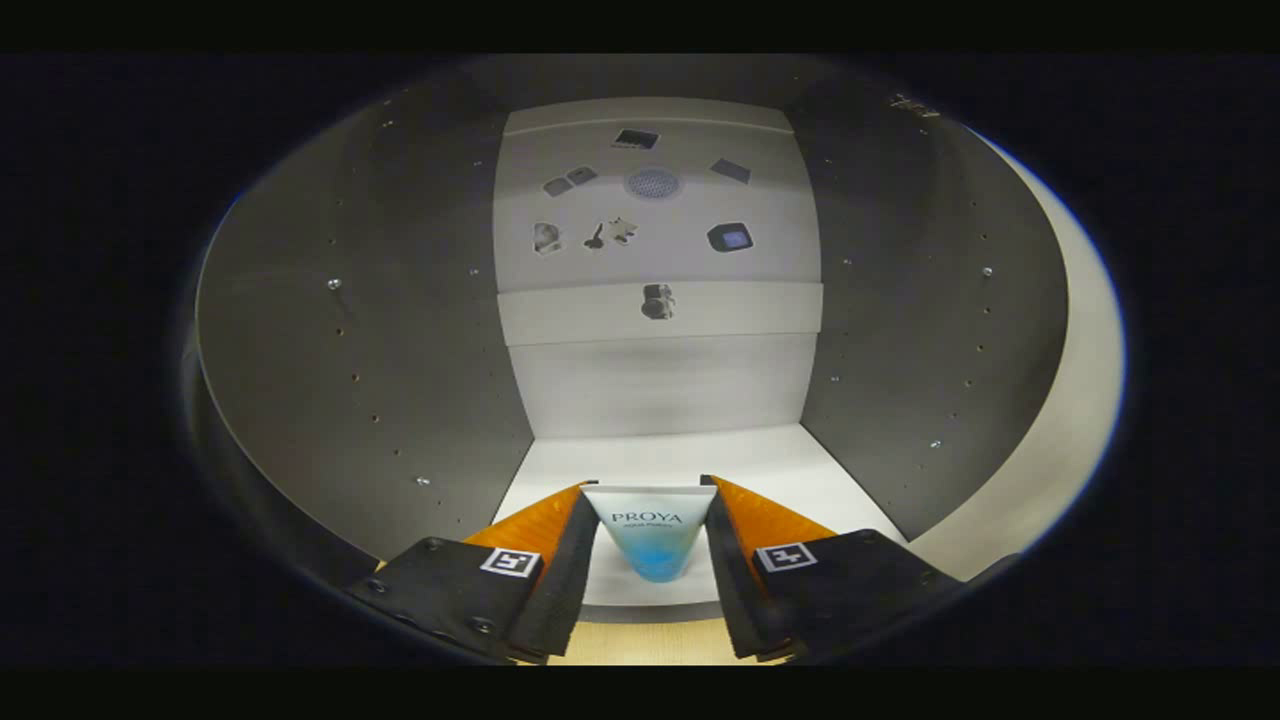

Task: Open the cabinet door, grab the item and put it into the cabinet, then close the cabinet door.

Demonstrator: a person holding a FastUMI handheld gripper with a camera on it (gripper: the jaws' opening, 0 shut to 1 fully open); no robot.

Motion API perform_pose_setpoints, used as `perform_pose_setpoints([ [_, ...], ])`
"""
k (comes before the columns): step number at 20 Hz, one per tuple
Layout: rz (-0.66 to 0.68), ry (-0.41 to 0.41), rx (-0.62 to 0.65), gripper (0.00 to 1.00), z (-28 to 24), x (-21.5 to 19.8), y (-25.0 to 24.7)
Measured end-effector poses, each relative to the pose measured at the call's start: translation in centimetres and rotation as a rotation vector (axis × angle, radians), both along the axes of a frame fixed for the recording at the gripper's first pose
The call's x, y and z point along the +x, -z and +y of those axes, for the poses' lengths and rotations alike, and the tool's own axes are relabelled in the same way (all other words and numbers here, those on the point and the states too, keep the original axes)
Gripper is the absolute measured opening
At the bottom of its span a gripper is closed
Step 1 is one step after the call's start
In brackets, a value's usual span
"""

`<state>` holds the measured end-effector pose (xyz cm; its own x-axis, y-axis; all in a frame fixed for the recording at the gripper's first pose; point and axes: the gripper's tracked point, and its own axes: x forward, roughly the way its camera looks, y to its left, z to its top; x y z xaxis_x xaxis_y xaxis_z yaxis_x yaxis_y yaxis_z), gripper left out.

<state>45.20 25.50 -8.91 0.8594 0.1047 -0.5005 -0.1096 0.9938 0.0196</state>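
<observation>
As fingers [560, 560] clamp the tapered tube [650, 535] | smooth cabinet [660, 460] shelf beneath

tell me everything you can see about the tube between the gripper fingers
The tube is a soft-looking plastic squeeze tube, white at its wide flat end and fading to translucent blue at its narrow rounded end, with printed lettering across the white part. It sits between the fingers of the gripper, wide end pointing ahead into the open cabinet, and both fingers press against its sides. It is over the cabinet's white floor.
</observation>
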Motion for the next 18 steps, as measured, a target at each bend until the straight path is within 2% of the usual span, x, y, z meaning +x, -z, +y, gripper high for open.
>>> perform_pose_setpoints([
  [6, 0.052, 0.033, -0.003, 0.65, -1.0, 0.5, 2.1],
  [11, 0.031, 0.046, -0.014, 0.67, -1.4, 0.3, 1.6],
  [12, 0.021, 0.05, -0.019, 0.69, -1.5, 0.1, 1.2],
  [13, 0.007, 0.052, -0.023, 0.81, -1.7, -0.2, 0.7],
  [15, -0.024, 0.055, -0.032, 0.91, -1.9, -0.9, -0.4],
  [18, -0.069, 0.055, -0.039, 0.97, -2.3, -3.4, -2.3],
])
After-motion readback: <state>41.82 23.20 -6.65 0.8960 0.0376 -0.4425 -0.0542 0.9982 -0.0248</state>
